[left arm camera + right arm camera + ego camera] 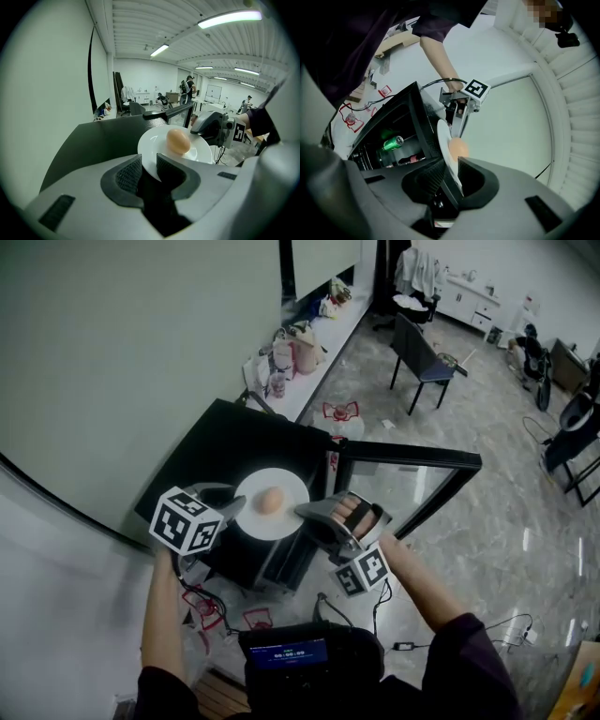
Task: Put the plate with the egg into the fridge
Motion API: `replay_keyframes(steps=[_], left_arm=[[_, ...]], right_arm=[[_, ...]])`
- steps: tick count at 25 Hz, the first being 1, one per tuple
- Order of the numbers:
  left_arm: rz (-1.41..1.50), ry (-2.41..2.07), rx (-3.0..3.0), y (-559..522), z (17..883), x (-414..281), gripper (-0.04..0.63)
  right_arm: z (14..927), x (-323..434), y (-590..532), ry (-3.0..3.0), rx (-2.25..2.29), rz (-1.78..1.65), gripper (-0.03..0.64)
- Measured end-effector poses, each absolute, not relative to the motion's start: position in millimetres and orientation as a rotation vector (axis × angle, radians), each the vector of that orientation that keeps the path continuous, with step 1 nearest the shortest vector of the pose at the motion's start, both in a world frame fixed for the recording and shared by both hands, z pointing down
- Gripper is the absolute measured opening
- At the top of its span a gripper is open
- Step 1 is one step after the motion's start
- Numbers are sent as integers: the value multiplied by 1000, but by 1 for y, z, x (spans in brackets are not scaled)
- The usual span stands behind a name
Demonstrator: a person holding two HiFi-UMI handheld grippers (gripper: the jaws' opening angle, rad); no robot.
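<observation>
White plate (289, 486) is held over the black mini fridge (220, 437). Left tongs (149, 165) and right tongs (451, 174) each pinch opposite rim edges. Egg (270, 501) lies loose at centre. Judgement: plate stiff, glazed, slippery; egg fragile and rolls if tilted. Keep both rim grips.

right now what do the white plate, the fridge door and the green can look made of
Round white plate: likely glazed ceramic, possibly melamine; smooth and glossy with soft highlights.
Black fridge door: dark frame around a clear, shiny pane, seemingly glass.
Green can: probably aluminium; its end looks silvery and metallic.
</observation>
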State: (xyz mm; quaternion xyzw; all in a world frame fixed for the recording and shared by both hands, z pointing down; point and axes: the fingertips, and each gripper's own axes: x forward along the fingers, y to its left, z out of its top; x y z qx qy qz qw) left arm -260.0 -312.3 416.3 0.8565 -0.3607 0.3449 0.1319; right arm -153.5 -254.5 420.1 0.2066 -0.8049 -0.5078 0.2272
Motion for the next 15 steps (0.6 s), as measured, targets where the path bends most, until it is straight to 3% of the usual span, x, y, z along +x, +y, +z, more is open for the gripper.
replay_keyframes(steps=[15], left_arm=[[787, -1177, 2566, -301, 388, -263, 81]], right_arm=[[433, -158, -240, -1929, 473, -1688, 20]])
